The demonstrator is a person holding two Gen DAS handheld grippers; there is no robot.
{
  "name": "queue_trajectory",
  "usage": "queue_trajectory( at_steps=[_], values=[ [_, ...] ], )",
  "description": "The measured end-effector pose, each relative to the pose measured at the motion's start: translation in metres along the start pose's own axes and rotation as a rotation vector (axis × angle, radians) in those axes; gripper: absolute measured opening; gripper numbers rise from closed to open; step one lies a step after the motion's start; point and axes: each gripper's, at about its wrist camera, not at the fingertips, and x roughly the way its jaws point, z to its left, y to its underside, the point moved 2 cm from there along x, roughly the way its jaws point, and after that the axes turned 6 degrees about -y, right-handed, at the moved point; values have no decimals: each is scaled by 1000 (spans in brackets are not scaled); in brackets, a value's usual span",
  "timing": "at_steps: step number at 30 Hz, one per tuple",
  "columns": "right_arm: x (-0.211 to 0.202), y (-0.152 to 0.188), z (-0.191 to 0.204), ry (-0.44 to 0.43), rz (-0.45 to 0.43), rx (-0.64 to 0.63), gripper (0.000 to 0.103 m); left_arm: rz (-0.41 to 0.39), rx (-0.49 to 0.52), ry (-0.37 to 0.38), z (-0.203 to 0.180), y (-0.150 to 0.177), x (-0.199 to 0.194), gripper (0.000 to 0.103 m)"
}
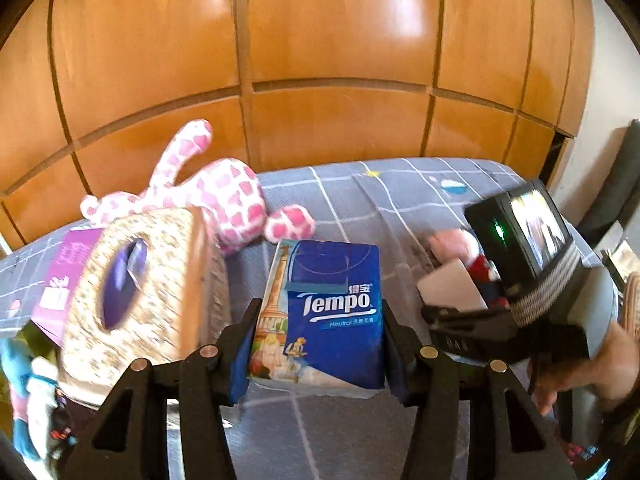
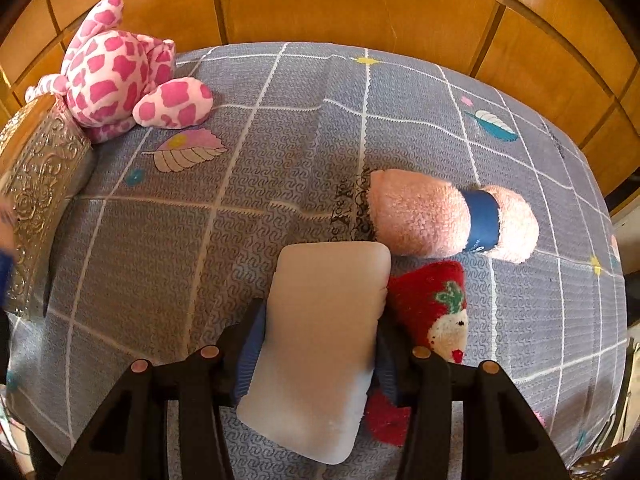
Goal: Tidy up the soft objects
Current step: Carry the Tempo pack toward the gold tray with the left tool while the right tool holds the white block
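Left gripper (image 1: 316, 344): fingers clamped on blue Tempo tissue pack (image 1: 332, 312). Right gripper (image 2: 320, 356): fingers clamped on white tissue pack (image 2: 320, 340); red sock (image 2: 432, 304) just right, right view only.

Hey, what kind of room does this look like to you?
Probably a bedroom: a bed covered with a grey grid-patterned bedsheet, glossy orange-brown wooden wardrobe panels right behind it, and a pink-and-white spotted plush toy lying near the bed's far edge.
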Motion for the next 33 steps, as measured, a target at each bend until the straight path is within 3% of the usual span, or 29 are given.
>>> queue_trajectory(
  at_steps=[5,10,16,24,33],
  values=[
    [1,1,5,12,-4,-15,50,-5,-52,-24,29,-19,-5,54],
    [-4,3,4,25,-8,-36,50,21,-188,-58,83,-41,-1,54],
    [-5,5,9,48,-16,-70,50,38,-368,-187,174,-42,-7,54],
    [-7,7,17,75,-24,-110,50,57,-565,-341,284,4,-43,54],
    [-11,13,25,92,-29,-133,50,76,-733,-379,358,76,-106,54]
  ],
)
